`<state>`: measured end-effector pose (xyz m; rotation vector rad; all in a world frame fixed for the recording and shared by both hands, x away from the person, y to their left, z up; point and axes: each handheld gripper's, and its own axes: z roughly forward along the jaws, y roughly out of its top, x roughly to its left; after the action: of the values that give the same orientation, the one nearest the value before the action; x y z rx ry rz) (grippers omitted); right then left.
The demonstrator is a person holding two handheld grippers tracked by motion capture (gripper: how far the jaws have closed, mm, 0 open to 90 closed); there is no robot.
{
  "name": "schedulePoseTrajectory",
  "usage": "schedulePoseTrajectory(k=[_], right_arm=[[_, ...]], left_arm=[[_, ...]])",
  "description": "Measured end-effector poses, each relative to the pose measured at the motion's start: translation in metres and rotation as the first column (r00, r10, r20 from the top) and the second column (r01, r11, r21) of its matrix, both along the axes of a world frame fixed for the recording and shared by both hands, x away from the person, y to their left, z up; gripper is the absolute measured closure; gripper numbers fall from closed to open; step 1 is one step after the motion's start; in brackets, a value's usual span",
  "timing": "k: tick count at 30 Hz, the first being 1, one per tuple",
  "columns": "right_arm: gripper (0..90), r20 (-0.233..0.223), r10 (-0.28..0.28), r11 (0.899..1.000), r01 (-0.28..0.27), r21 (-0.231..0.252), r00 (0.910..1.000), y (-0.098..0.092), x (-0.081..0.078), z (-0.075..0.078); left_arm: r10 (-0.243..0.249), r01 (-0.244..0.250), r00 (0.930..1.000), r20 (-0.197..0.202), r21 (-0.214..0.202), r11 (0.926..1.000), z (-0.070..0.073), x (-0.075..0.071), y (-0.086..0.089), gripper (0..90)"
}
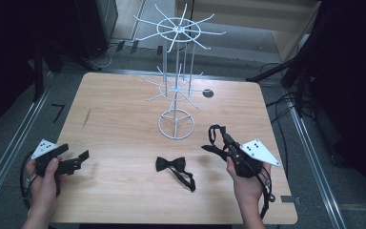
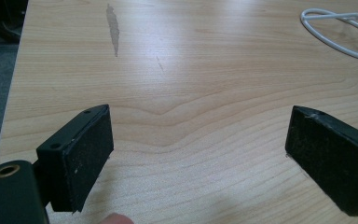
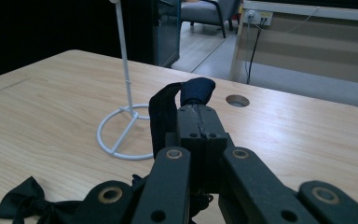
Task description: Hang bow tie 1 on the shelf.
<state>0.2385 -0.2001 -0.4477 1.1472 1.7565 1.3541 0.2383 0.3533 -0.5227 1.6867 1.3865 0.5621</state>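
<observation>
My right gripper (image 1: 225, 139) is shut on a dark bow tie (image 1: 214, 149), which it holds just above the table at the right. The tie's strap loops over the closed jaw tips (image 3: 161, 112). A second black bow tie (image 1: 171, 164) lies flat on the wood near the front middle, its strap trailing to the right; it also sits at the lower left of the right gripper view (image 3: 23, 198). My left gripper (image 1: 72, 160) rests low at the table's left edge, open, with bare wood between its pads (image 2: 81, 158).
A white wire display rack (image 1: 177, 71) with two tiers of radiating hooks stands on a ring base (image 1: 177, 125) at the table's middle back. A round cable hole (image 1: 208, 93) lies behind it to the right. Dark stands and cables surround the wooden table (image 1: 124, 119).
</observation>
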Motion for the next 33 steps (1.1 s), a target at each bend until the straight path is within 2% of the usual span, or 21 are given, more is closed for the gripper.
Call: schedulePoseTrajectory(k=[33], right_arm=[[90.0, 0.052, 0.100, 0.995, -0.100, 0.009, 0.9937, 0.035, -0.003, 0.028]], left_arm=[[0.003, -0.003, 1.0000, 0.000, -0.005, 1.0000, 0.000, 0.000, 0.000, 8.2]])
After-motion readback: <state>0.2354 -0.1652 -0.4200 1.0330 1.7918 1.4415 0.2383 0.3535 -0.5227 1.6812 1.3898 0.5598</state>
